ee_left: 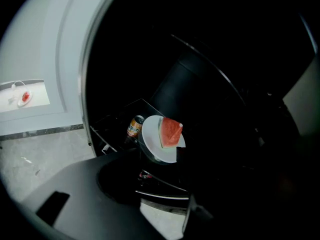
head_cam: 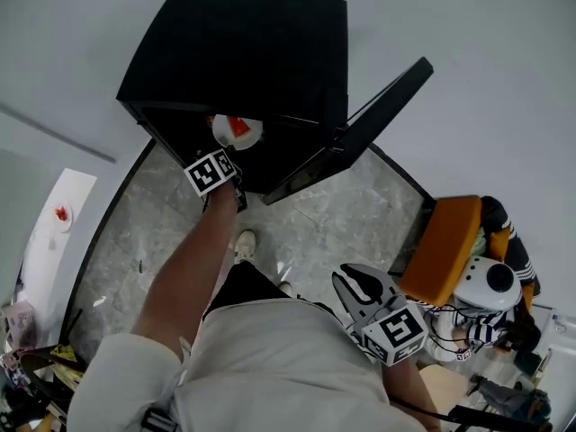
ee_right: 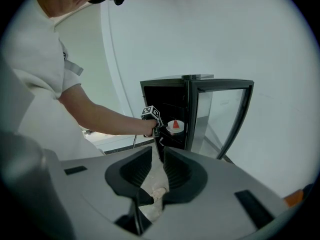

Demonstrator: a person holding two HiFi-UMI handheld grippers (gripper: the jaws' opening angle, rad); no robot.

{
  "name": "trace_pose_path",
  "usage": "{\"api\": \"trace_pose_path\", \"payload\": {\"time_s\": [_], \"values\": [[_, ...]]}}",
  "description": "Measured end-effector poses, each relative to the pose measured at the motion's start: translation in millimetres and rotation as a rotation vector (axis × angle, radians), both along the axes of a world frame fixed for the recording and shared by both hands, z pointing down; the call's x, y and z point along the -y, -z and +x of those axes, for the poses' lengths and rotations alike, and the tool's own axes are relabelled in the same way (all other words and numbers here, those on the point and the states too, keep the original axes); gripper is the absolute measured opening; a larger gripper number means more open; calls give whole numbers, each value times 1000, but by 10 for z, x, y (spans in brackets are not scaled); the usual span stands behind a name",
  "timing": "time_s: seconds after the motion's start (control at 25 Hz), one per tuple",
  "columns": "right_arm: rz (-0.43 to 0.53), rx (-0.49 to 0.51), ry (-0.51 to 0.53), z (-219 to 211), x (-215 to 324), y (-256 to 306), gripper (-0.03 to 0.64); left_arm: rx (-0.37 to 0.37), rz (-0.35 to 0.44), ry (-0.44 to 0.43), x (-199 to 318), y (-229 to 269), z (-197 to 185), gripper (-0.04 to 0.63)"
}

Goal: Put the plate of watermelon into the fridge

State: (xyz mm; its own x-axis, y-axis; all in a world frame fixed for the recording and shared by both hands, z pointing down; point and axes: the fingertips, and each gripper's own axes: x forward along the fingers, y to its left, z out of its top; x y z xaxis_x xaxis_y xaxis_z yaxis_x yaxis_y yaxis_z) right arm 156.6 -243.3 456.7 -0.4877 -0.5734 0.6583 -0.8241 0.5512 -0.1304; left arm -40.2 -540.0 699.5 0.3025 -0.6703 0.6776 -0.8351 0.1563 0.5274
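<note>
The plate [ee_left: 152, 145] with its wedge of watermelon [ee_left: 170, 132] is already inside the dark fridge [head_cam: 243, 52]. The left gripper [head_cam: 232, 151] carries it, its jaws pinching the plate's near rim. The glass door [head_cam: 360, 133] stands swung out to the right. In the left gripper view the plate looks tipped, with the wedge toward its upper side, and it hangs above the bright front edge of a glass shelf surface [ee_left: 165, 193]. I cannot tell whether its base touches any shelf yet. An orange can [ee_left: 134, 126] stands just beside the plate's left rim and a little deeper in.

To my mind the step in hand is the set-down. It calls for levelling the plate first, so the wedge does not slide toward the rim. Then lower it flat, well back from the surface's front edge. Keep it toward the right side so the rim does not knock the can. Let the base rest fully before the jaws part, then draw the gripper straight back over the front edge without lifting.

The right gripper [ee_right: 158, 154] hangs low by the person's waist, well apart from the fridge. Its jaws stand only a narrow gap apart with nothing between them. It looks free to reach for the door's outer edge afterwards.
</note>
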Motion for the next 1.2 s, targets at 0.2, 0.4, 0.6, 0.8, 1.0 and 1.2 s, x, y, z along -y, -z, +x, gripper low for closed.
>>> {"api": "trace_pose_path", "payload": {"time_s": [0.2,0.4,0.6,0.8,1.0,1.2], "values": [[29,36,40,154,-274,27,81,0,41,17,-387,265,23,227],[63,67,80,396,-661,68,81,3,71,36,-1031,542,86,225],[72,107,129,633,-1109,42,81,-51,132,40,-1785,996,279,225],[55,153,185,666,-1436,-53,81,-87,164,-43,-2629,1427,456,224],[69,206,169,598,-1606,-38,81,-75,176,-197,-3307,1701,600,187],[75,232,166,389,-1758,6,80,-165,222,-322,-3774,2019,729,107]]}}
